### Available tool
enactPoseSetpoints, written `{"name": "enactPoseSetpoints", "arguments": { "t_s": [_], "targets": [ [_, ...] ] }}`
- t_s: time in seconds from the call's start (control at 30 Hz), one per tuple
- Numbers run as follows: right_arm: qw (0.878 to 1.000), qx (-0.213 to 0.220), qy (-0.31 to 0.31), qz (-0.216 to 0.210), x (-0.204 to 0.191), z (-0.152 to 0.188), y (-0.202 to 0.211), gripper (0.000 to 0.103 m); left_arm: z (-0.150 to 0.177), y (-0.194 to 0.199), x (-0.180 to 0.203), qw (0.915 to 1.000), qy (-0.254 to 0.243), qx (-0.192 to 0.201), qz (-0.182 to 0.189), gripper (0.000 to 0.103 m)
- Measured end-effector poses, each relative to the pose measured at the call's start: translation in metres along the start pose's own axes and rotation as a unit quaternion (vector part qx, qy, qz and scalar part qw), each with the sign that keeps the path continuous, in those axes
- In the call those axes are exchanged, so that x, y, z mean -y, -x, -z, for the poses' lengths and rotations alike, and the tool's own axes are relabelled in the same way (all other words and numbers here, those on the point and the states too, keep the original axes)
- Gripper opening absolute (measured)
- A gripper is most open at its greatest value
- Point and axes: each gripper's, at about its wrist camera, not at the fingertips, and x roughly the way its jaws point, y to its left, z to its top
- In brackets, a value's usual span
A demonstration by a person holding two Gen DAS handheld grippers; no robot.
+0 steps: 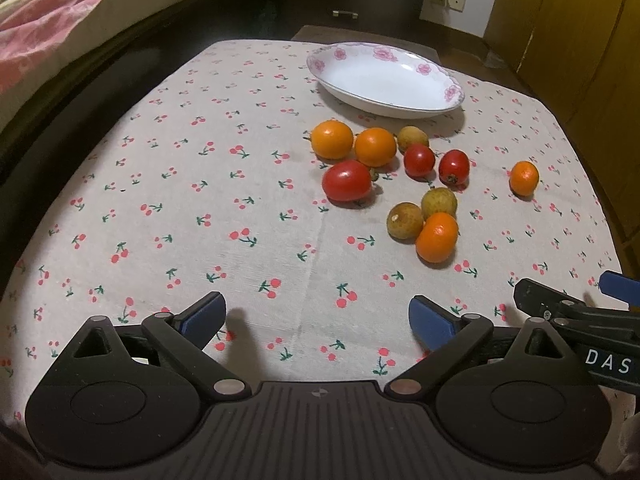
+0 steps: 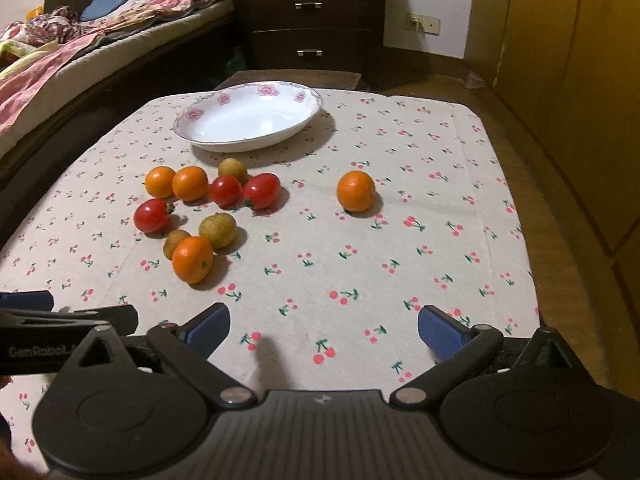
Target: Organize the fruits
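Note:
A white oval dish [image 1: 416, 66] [image 2: 288, 90] with pink flowers on its rim stands empty at the far side of the table. In front of it lies a cluster of small fruit: orange ones [image 1: 332, 139] [image 2: 192, 259], red tomatoes [image 1: 346, 180] [image 2: 152, 215] and brownish-green round ones [image 1: 404, 220] [image 2: 218, 230]. One orange fruit [image 1: 524, 177] [image 2: 355, 191] sits alone to the right. My left gripper [image 1: 316, 318] is open over bare cloth near the front edge. My right gripper [image 2: 324, 328] is open too, beside it, holding nothing.
A cherry-print cloth [image 1: 200, 200] covers the table. A bed with heaped fabric [image 2: 60, 48] runs along the left, a dark drawer chest [image 2: 312, 28] stands behind, and wooden cabinet doors [image 2: 580, 80] line the right.

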Motion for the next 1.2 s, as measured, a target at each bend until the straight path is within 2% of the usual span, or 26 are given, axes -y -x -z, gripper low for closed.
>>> {"name": "enactPoseSetpoints", "arguments": {
  "t_s": [0.2, 0.4, 0.47, 0.7, 0.77, 0.93, 1.2],
  "targets": [
    [1.0, -0.003, 0.007, -0.022, -0.007, -0.009, -0.006, 0.102, -0.006, 0.001, -0.006, 0.9999, -0.002, 0.005, -0.011, 0.1],
    [0.998, 0.001, 0.019, -0.055, -0.021, -0.02, -0.011, 0.094, -0.01, -0.002, -0.019, 0.9997, 0.017, -0.002, -0.019, 0.099],
    [0.997, -0.003, 0.024, -0.072, -0.025, -0.023, -0.014, 0.087, -0.012, -0.003, -0.022, 0.9996, 0.016, -0.005, -0.024, 0.099],
    [0.992, -0.017, 0.026, -0.123, -0.034, -0.03, -0.025, 0.076, -0.016, -0.001, -0.034, 0.9993, 0.024, -0.003, -0.029, 0.099],
    [0.991, -0.022, 0.026, -0.13, -0.035, -0.031, -0.029, 0.067, -0.017, 0.0, -0.037, 0.9993, 0.029, -0.002, -0.024, 0.099],
    [0.987, -0.04, 0.028, -0.151, -0.042, -0.033, -0.042, 0.052, -0.019, 0.001, -0.04, 0.9991, 0.035, -0.001, -0.022, 0.1],
    [0.987, -0.044, 0.042, -0.152, -0.056, -0.041, -0.057, 0.044, -0.019, -0.002, -0.045, 0.9988, 0.045, -0.006, -0.015, 0.101]
  ]
}}
